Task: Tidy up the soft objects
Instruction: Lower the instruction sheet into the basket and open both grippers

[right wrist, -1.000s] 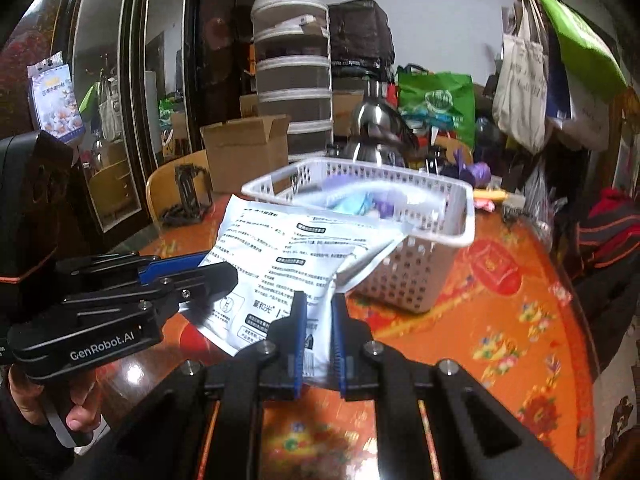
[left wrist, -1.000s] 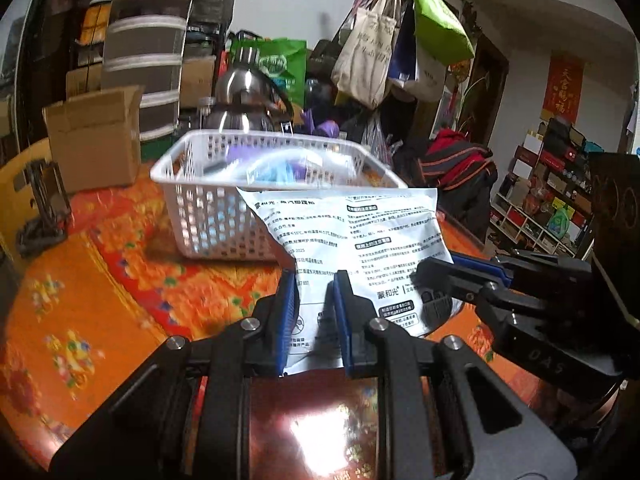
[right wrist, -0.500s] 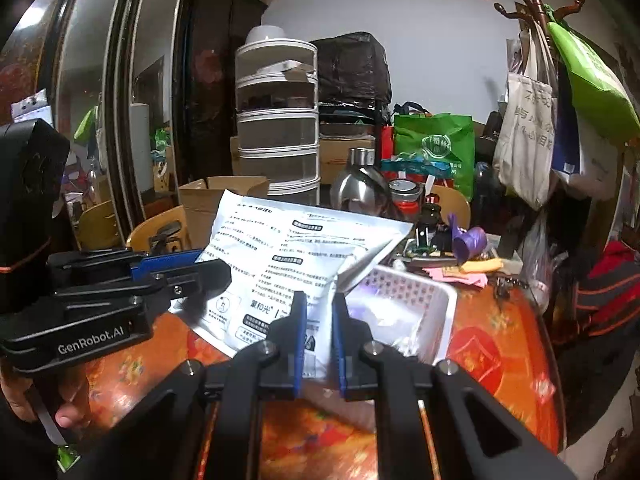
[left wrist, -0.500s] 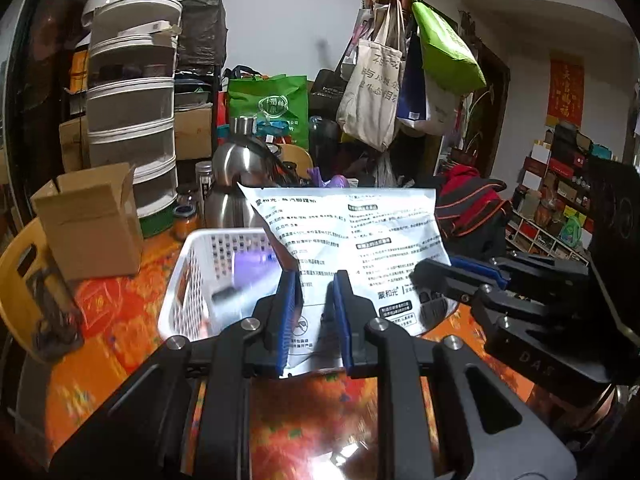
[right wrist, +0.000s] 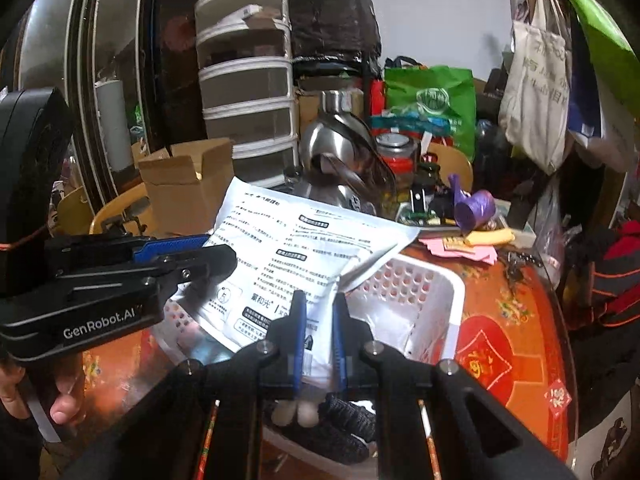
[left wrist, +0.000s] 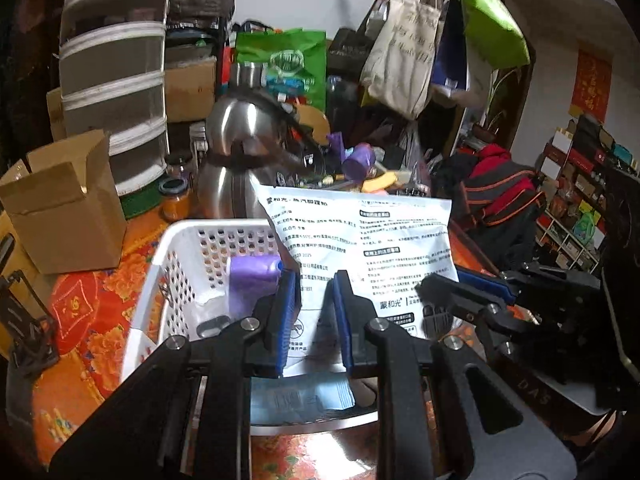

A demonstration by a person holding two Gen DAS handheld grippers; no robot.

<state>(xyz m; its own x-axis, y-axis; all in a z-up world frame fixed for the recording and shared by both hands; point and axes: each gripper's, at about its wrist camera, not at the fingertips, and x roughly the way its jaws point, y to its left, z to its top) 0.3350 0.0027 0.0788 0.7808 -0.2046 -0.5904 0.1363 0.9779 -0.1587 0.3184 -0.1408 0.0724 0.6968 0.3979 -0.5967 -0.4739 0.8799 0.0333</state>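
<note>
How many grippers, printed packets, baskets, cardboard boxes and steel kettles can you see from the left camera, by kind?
Grippers, left gripper and right gripper: 2
White printed packet: 1
White basket: 1
Cardboard box: 1
Steel kettle: 1
Total: 6

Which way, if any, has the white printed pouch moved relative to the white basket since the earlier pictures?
Yes. The pouch, once in front of the basket, now hangs above it.
</note>
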